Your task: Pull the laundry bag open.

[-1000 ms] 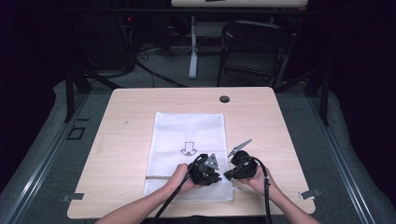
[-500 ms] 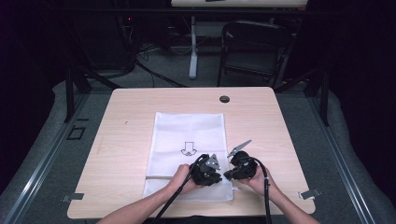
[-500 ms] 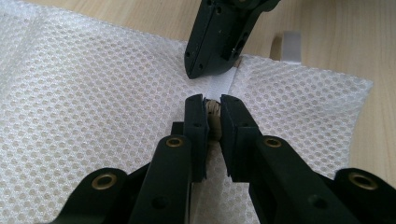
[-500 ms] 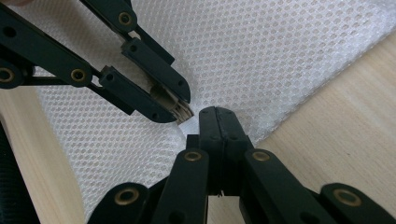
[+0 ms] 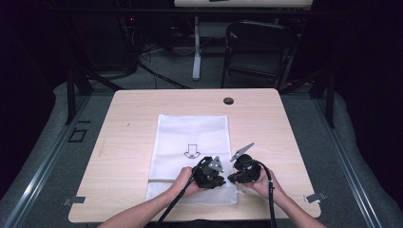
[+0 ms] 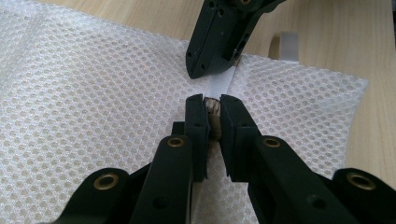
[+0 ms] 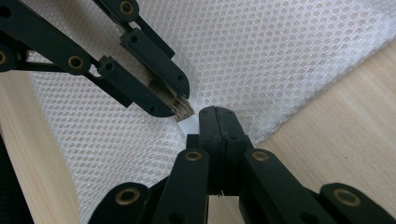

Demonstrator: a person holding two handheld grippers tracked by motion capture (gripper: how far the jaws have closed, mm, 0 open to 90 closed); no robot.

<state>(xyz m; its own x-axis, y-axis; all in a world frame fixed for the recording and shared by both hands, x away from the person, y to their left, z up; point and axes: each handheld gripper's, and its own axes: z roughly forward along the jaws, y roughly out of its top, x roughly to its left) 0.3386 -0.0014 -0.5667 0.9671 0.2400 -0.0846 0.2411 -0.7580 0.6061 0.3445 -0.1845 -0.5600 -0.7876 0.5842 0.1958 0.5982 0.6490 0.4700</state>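
Mesh is the landmark here: a white honeycomb-mesh bag (image 5: 192, 159) with a black down-arrow printed on it lies flat on the pale wooden counter (image 5: 123, 142), its near hem toward the person, a white tape strip (image 6: 223, 84) running along that hem.

Left of the bag's near right corner, the left gripper (image 5: 212, 179) rests low over the hem. In the left gripper view its jaws are clenched on a small tan, zipper-pull-like tab (image 6: 214, 114) at the end of the tape strip; what exactly that tab is cannot be told.

Just right of it, still over the bag's hem, the right gripper (image 5: 234, 178) meets the left one almost tip to tip. In the right gripper view its jaws are pressed fully together right at the mesh beside the tab; whether they pinch mesh or tape there cannot be told, as the jaws cover the spot.

Risks, as a judgement: the tab is small and sits at the very tips of the left jaws, so a sideways tug could slip it free. If the right jaws hold no fabric, the whole light bag would slide across the counter with the pull instead of opening. The two grippers also stand so near that any twist could knock one against the other.
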